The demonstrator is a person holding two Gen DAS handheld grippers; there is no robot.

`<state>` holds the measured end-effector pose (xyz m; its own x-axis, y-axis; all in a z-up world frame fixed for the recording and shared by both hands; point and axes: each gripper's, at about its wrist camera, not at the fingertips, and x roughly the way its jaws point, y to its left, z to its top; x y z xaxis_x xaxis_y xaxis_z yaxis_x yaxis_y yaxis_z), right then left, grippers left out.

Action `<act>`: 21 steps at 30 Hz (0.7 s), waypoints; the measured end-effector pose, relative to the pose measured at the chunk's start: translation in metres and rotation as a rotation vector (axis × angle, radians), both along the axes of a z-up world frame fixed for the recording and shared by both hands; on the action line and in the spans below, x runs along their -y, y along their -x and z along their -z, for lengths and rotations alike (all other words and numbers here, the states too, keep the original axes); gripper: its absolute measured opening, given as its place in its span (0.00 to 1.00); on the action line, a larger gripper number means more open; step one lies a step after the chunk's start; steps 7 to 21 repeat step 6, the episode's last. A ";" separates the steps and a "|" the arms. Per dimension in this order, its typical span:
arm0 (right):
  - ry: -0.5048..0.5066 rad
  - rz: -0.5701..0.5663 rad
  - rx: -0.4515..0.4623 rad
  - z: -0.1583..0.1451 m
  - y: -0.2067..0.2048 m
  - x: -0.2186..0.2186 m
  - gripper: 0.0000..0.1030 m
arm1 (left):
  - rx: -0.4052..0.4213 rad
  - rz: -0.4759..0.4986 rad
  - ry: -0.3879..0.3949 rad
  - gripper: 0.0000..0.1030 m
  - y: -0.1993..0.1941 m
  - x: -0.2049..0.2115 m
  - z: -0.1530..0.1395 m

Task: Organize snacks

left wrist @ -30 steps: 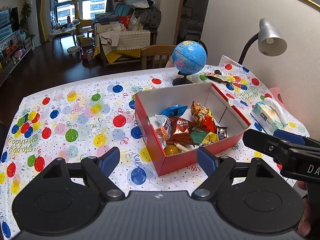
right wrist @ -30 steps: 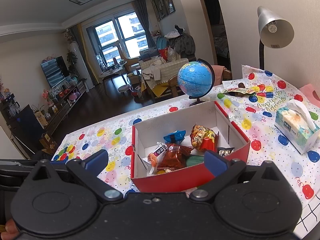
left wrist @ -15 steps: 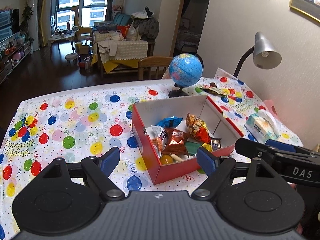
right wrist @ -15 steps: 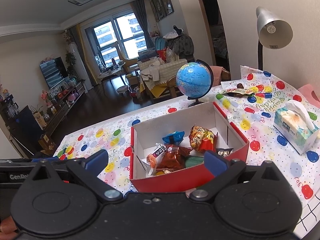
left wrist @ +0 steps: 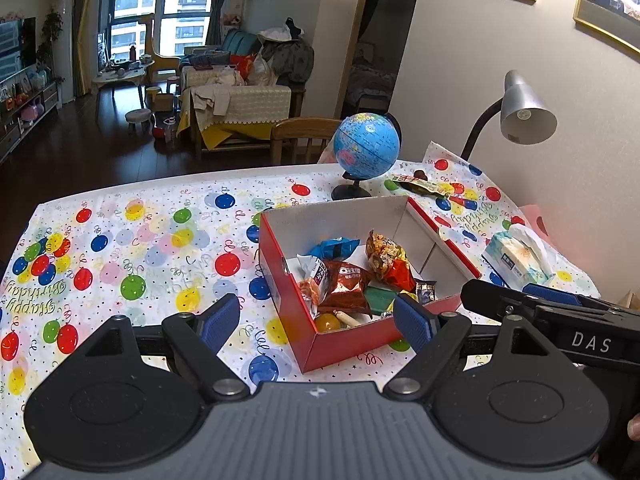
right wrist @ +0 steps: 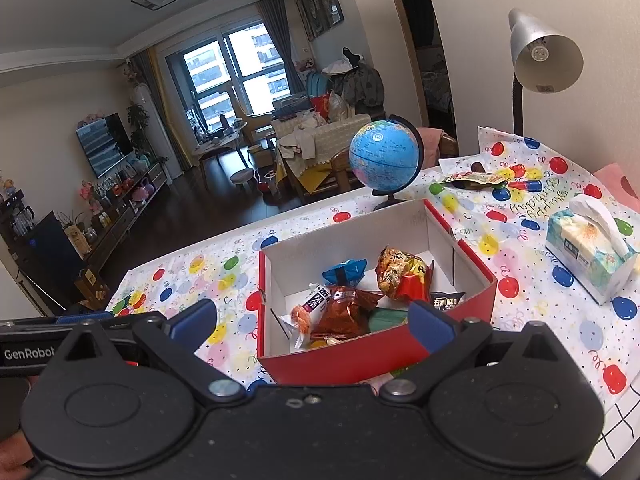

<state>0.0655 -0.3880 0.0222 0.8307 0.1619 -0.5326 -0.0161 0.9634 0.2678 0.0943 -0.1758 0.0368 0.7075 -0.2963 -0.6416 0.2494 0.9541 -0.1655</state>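
A red cardboard box (left wrist: 344, 344) (right wrist: 360, 364) with white inner walls sits on the balloon-print tablecloth (left wrist: 132, 248). Several snack packets lie inside: a brown packet (left wrist: 344, 286) (right wrist: 344, 312), a blue one (left wrist: 334, 248) (right wrist: 344, 272), an orange-red one (left wrist: 388, 258) (right wrist: 402, 272). My left gripper (left wrist: 318, 322) hovers open in front of the box's near corner, nothing between its blue pads. My right gripper (right wrist: 312, 324) also stands open, just in front of the box's near wall, holding nothing. The right gripper's black arm (left wrist: 560, 320) shows at the right of the left wrist view.
A blue globe (left wrist: 366, 146) (right wrist: 384, 156) stands behind the box. A tissue pack (left wrist: 518, 258) (right wrist: 588, 252) lies to the right, under a grey desk lamp (left wrist: 524, 112) (right wrist: 544, 56). Loose wrappers (left wrist: 420, 186) (right wrist: 472, 178) lie at the far right corner. A wooden chair (left wrist: 304, 136) stands beyond the table's far edge.
The left wrist view has drawn back and tipped up a little, so the box sits lower and farther off. The right gripper has stayed put. Both stay open.
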 end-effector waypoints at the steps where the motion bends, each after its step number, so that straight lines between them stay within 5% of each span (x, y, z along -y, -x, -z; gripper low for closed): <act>1: 0.000 0.000 0.000 0.000 0.000 0.000 0.99 | 0.000 -0.002 -0.001 0.82 0.000 0.000 0.000; 21: 0.000 0.000 -0.001 0.001 0.000 0.000 0.99 | -0.004 -0.001 -0.001 0.82 -0.001 -0.001 0.000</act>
